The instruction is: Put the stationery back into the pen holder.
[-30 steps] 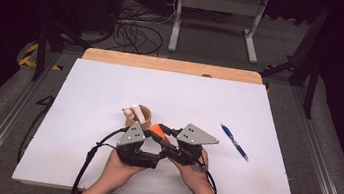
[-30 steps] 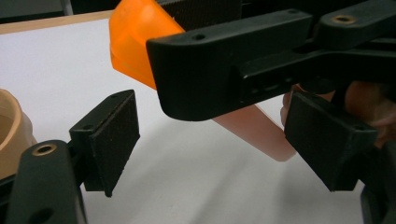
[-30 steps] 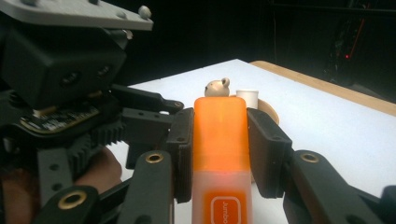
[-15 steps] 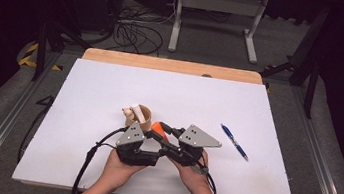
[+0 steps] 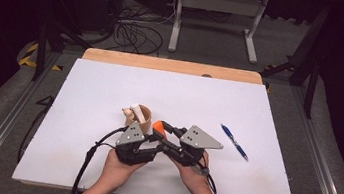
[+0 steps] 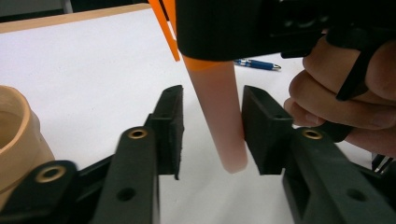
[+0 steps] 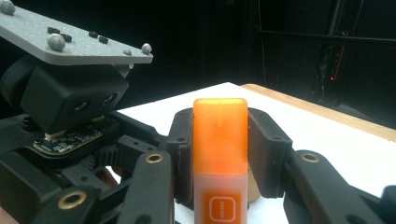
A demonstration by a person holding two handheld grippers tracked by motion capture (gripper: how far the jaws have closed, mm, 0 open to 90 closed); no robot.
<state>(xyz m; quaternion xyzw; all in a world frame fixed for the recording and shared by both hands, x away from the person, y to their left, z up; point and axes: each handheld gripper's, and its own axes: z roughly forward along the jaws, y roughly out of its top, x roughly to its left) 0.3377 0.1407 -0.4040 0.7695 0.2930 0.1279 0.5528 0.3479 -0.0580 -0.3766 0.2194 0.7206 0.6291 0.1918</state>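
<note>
1. High view, nearest edge: two forearms come in from the bottom, each hand holding one hand-held gripper, and the two meet low on the white bench.
2. The right hand-held gripper clamps an orange-capped highlighter, its pads pressed on both sides just below the cap.
3. The left hand-held gripper has just been closing around the highlighter's pale barrel. The right pad touches the barrel or nearly so; a gap remains at the left pad, so it is not yet a grip.
4. The step in hand looks like a two-handed hold, probably to pull the cap off. The next move calls for the left jaws to close fully on the barrel before any pull.
5. Just beyond the grippers stands one wooden cup with something pale inside.
6. Farther right, well apart, lies one blue pen.
7. Count: two grippers, one highlighter, one cup, one pen.
</note>
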